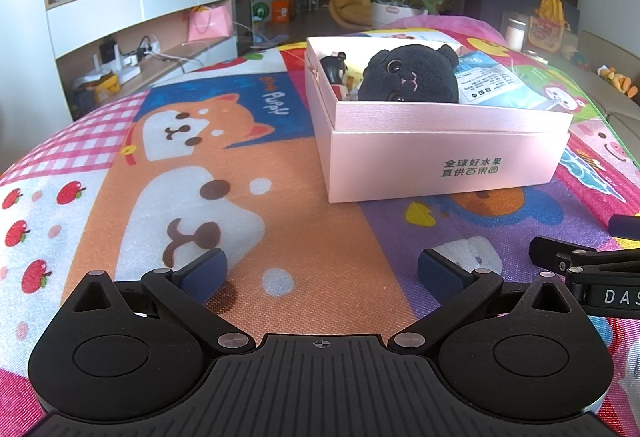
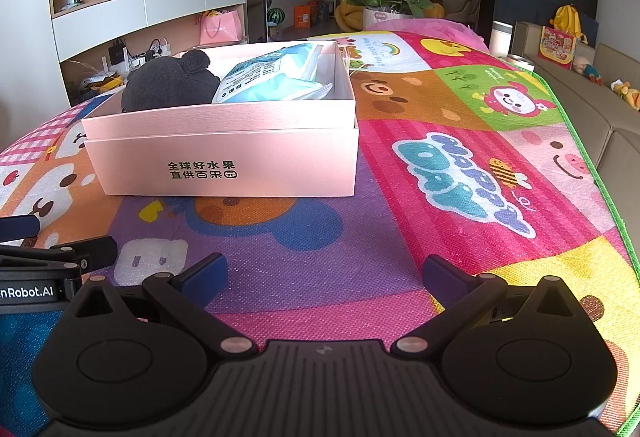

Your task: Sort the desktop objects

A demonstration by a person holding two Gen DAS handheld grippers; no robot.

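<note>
Sorting looks about finished: plush (image 1: 408, 75), figurine (image 1: 335, 71) and packet (image 1: 492, 83) lie inside the box (image 1: 440, 153) on the mat (image 1: 300, 237). Left gripper (image 1: 322, 271) and right gripper (image 2: 324, 275) hover empty, fingers apart, near it. Next move probably means finding any stray item.

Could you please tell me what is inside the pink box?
The pink box holds a black plush toy, a small doll and blue-white packets; anything beneath them is hidden.

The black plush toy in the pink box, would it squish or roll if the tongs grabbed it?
The black plush toy looks fuzzy and soft, so it would probably squish. It seems light. Wedged between the figurine and blue packet, it likely won't roll.
</note>
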